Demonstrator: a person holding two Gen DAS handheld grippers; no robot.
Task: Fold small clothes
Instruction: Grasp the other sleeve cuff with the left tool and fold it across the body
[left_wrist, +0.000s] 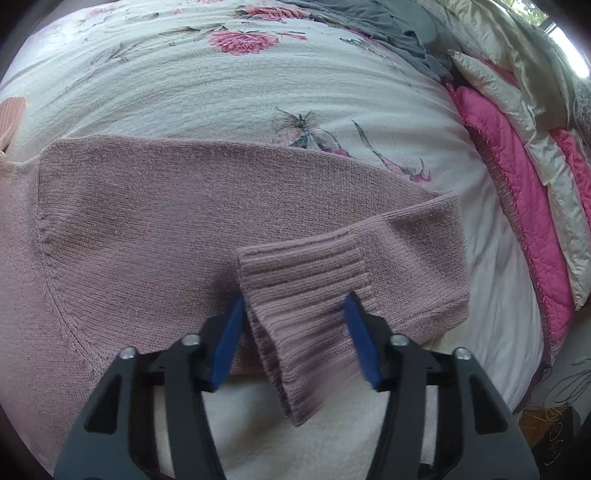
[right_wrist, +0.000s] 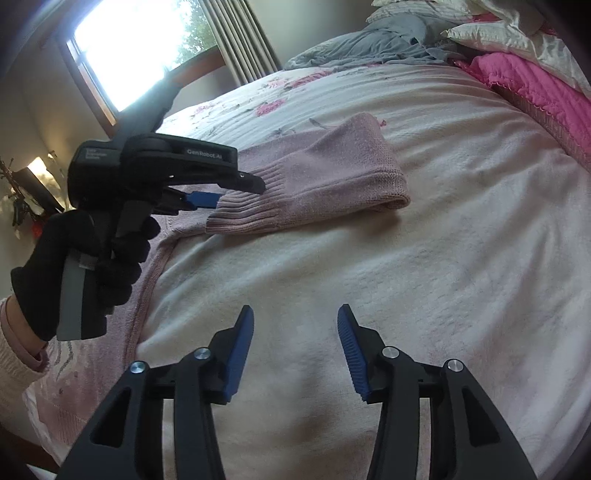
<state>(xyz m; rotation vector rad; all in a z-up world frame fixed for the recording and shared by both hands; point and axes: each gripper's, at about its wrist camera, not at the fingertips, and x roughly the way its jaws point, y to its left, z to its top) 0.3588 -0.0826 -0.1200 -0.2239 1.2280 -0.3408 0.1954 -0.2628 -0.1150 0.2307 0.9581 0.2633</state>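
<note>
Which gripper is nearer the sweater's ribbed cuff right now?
Left. The left gripper has its open fingers straddling the ribbed cuff; the right gripper hangs open over bare blanket, well short of it.

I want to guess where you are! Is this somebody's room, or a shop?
Most likely a bedroom in a home. A pink knitted sweater lies on a bed with a flowery cover, pillows are piled at the far end, and there is a window with curtains.
</note>
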